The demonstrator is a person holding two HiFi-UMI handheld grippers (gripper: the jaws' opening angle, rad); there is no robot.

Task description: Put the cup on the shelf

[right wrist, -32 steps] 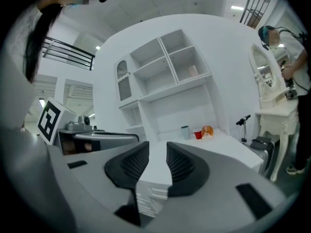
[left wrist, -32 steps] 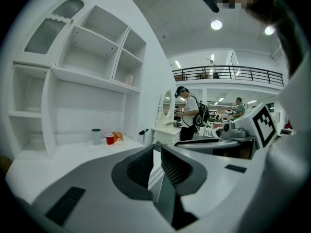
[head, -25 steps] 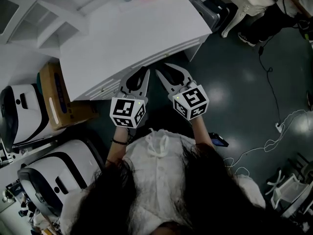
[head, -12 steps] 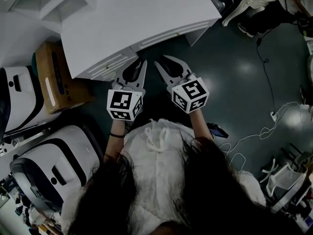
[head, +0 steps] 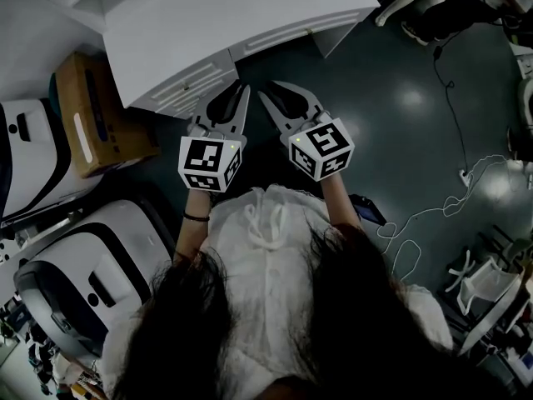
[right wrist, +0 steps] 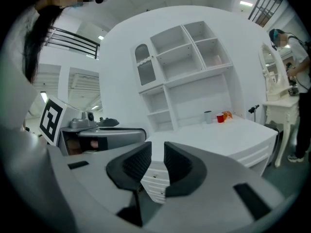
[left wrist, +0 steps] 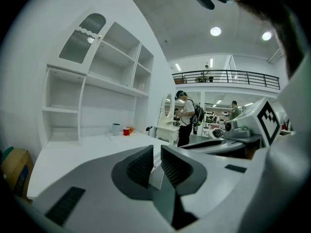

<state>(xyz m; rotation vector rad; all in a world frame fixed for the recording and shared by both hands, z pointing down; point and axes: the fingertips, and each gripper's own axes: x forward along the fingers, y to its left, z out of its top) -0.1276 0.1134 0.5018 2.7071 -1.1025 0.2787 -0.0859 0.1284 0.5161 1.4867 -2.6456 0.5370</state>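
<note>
The left gripper (head: 237, 90) and right gripper (head: 273, 94) hang side by side just short of the white desk's (head: 233, 7) near edge. Both are pinched narrow and empty. The red cup (right wrist: 220, 118) stands beside a grey cup (right wrist: 208, 116) at the desk's far end, below the shelf unit (right wrist: 184, 57).

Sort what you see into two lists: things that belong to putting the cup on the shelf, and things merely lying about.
Belongs to the job: grey cup, red cup (either may be meant), shelf, white desk, left gripper, right gripper.

Lying about: cardboard box, floor cables, white machines, orange item beside the cups.
</note>
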